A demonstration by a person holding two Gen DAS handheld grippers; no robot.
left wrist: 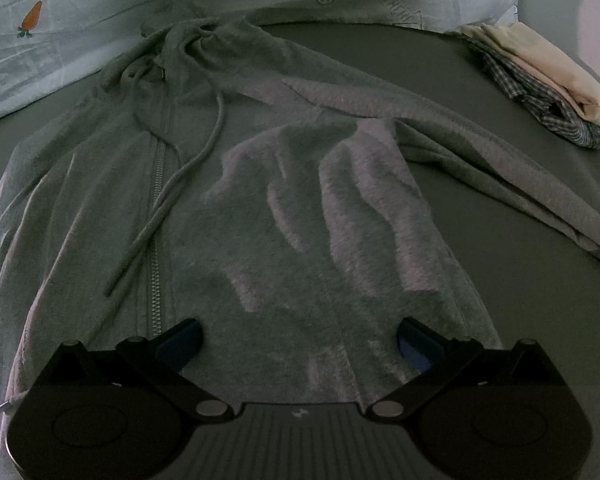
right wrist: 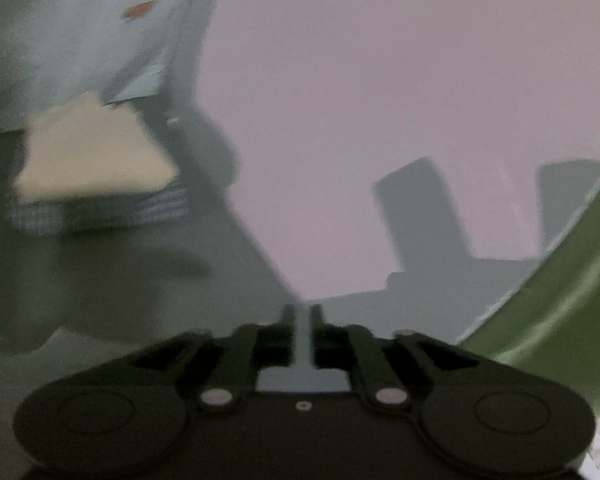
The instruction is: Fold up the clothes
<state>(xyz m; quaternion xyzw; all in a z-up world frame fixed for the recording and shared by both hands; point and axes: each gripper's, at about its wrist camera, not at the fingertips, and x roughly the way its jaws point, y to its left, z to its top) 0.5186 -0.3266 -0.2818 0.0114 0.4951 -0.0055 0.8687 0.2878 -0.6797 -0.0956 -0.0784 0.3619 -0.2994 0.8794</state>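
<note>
Left tongs (left wrist: 300,340) gape, tilted down over hoodie (left wrist: 260,200) — right tongs (right wrist: 301,312) near-closed, empty.

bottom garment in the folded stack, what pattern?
Dark-and-white plaid garment, under a cream one; clearest in left wrist view.

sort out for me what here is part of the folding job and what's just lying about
Part of the job:
grey zip hoodie, spread flat
left gripper, open over its hem
right gripper

Just lying about:
folded cream cloth on checked shirt
carrot-print bedding
</note>
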